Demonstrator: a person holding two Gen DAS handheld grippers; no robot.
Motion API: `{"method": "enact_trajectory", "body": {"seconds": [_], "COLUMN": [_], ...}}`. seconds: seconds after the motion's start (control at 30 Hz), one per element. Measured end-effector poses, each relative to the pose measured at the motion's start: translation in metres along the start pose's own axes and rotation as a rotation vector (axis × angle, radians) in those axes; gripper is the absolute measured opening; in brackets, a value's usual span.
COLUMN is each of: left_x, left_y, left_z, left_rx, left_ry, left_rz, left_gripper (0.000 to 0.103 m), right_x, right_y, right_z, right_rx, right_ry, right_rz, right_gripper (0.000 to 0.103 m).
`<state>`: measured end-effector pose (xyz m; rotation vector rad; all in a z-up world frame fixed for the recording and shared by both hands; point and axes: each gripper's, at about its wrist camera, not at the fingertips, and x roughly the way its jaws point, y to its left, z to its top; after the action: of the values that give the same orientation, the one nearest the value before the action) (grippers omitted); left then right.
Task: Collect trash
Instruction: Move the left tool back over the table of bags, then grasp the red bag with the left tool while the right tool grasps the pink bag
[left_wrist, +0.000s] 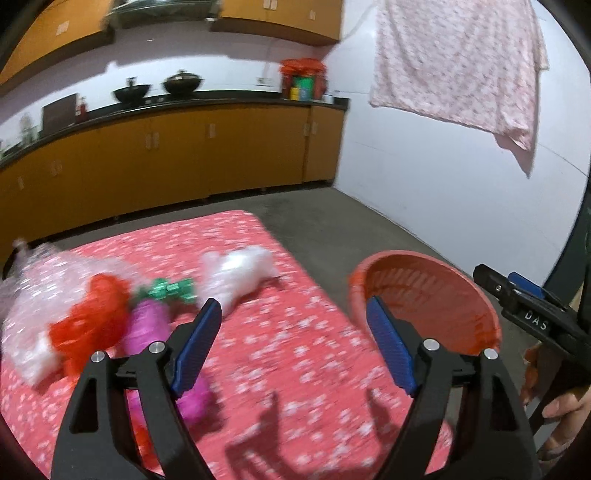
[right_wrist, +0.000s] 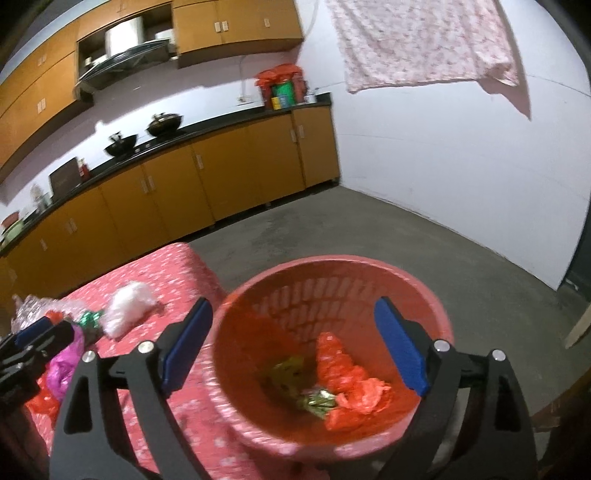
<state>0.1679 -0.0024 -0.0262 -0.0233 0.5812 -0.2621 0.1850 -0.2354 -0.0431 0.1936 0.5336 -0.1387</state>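
Both pairs of jaws stand spread and empty — the right gripper (right_wrist: 291, 350) over the round red plastic basket (right_wrist: 258, 306) with its crumpled orange and green wrappers (right_wrist: 351, 384), the left gripper (left_wrist: 291, 343) above the red flowered tablecloth (left_wrist: 295, 354). Best next pick, I judge, is the nearest piece, the magenta crumpled bag (left_wrist: 146, 325): close on its bulk, not a loose edge. Farther off lies a white wad (left_wrist: 240, 273) — motion blur hides where the clear film, orange scrap and green foil separate.

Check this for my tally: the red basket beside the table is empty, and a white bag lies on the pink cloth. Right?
Not empty. The right wrist view shows the red basket already holds crumpled orange plastic and green wrappers. The white bag does lie on the pink cloth.
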Motion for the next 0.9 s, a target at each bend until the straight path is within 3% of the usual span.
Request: {"method": "enact_trajectory", "body": {"seconds": [0.3,0.43,0.9], "left_x": [-0.052,-0.053,-0.001], "left_y": [0.072,0.099,0.143], "left_z": [-0.019,-0.035,-0.072], "left_rx": [-0.074,-0.105,-0.176], "left_ry": [-0.039,-0.006,0.182], "left_rz": [0.204,0.287,0.335], "left_gripper": [0.085,0.087,0.087], "right_x": [-0.009,-0.009,-0.005], "right_y": [0.066,0.086,0.141], "right_z": [-0.012,-0.021,-0.041], "right_rx": [-0.106,-0.132,-0.217], "right_ry": [0.026,0.045,0.09], "right_rz": [0.101,0.129,0.199], "right_gripper": [0.087,0.087,0.087]}}
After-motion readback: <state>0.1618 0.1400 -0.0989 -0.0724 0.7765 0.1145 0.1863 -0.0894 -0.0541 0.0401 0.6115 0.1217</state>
